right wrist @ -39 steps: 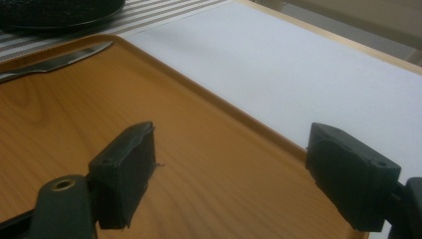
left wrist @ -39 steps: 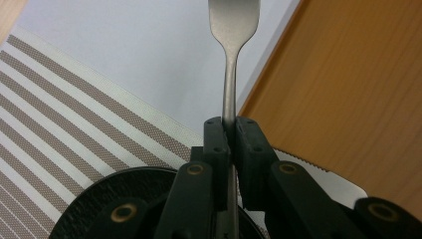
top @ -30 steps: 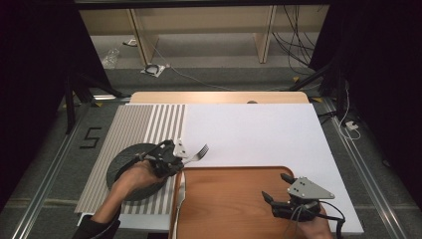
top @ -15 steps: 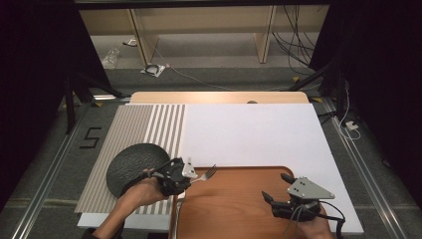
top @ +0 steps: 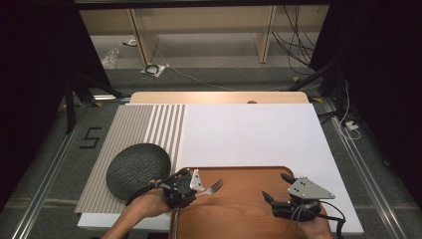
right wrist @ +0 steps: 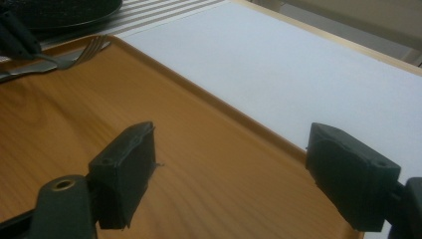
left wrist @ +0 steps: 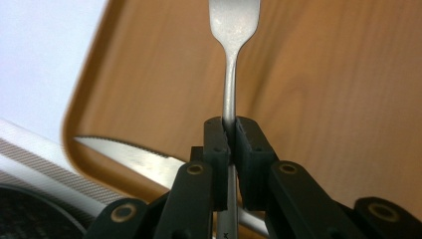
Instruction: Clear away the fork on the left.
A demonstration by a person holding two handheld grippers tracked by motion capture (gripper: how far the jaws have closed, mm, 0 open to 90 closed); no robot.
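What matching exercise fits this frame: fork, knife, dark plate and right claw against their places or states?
Things:
1. fork
2. knife
3. dark plate
4. right claw

Places or states:
A. open over the wooden tray, holding nothing
B. on the striped mat
C. lying at the tray's edge
D. clamped by its handle in the left claw

Pairs: 1-D, 2-C, 3-B, 4-A

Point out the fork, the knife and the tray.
fork point(left wrist: 234, 22), left gripper view, base of the tines
knife point(left wrist: 134, 157), left gripper view, serrated blade
tray point(top: 249, 209), high view, bare wooden floor
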